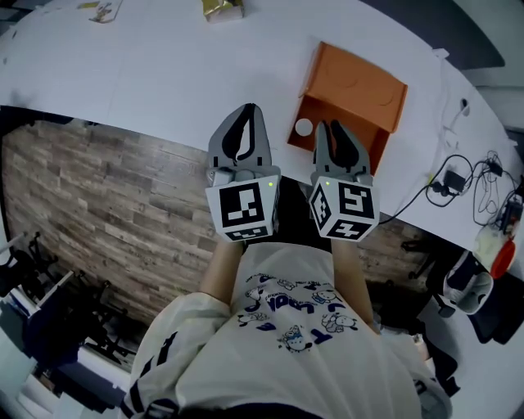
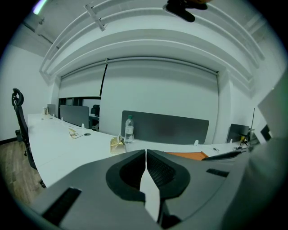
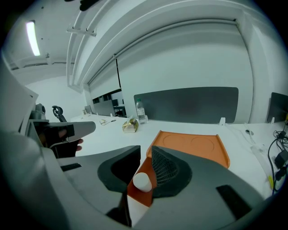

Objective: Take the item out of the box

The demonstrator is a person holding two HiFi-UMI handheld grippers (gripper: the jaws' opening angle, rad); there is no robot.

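Lowest in the head view is one person's white printed shirt (image 1: 295, 344), with two marker cubes just above it, one per tool. The left hand-held gripper (image 1: 249, 109) has its jaws closed tip to tip on nothing. The right hand-held gripper (image 1: 328, 125) has its jaws nearly together with only a narrow slit between them, also holding nothing. Past its tips, right of centre, one orange box (image 1: 360, 86) lies open on the white tabletop (image 1: 164, 74), its far flap pressed with two round dents. The one item, a small white round-ended cylinder (image 1: 304, 128), sits at the box's near left corner against the orange wall, just left of the right tips; whether it stands inside cannot be told. Farther off, at the top edge, lies one crumpled golden wrapper (image 1: 223, 8), with one clear bottle (image 2: 129, 129) beyond it.
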